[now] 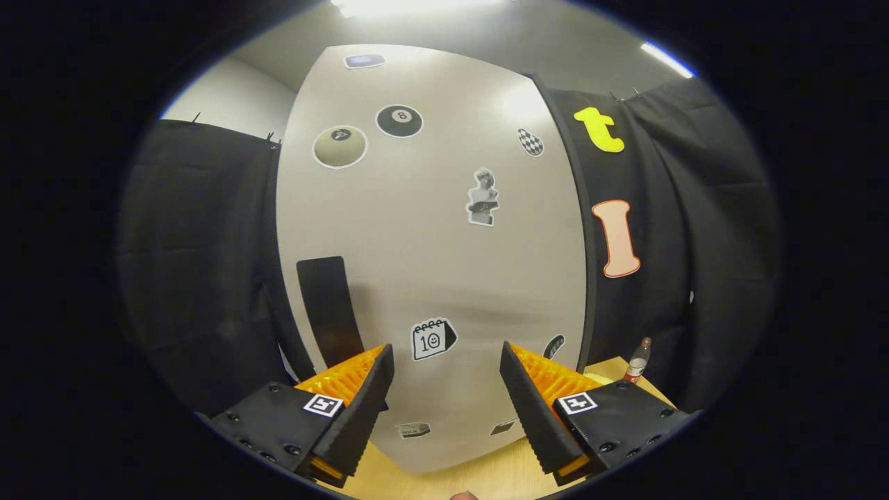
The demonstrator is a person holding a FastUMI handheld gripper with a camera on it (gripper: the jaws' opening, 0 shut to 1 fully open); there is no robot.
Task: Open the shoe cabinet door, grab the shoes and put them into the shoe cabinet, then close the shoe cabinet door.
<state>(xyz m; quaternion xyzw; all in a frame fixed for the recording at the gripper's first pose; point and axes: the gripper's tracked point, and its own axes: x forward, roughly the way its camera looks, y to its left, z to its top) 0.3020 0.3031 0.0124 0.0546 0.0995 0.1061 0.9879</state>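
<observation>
Tall smooth pale shoe cabinet door point(430, 236) closed, dotted with stickers, straight ahead at twelve o'clock, dark rectangular handle point(328, 309) at ten o'clock beyond the fingers, gripper point(446, 389) spread wide and empty, small plastic bottle point(637, 361) upright on wooden floor point(486, 476) at two o'clock.

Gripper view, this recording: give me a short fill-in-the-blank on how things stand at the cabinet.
1. The cabinet door, covered in stickers, is ____.
2. The gripper has its jaws ____, nothing between them.
3. The dark handle sits toward the door's ____ edge.
4. A ____ stands on the wooden surface right of the cabinet.

Missing: closed; open; left; bottle
</observation>
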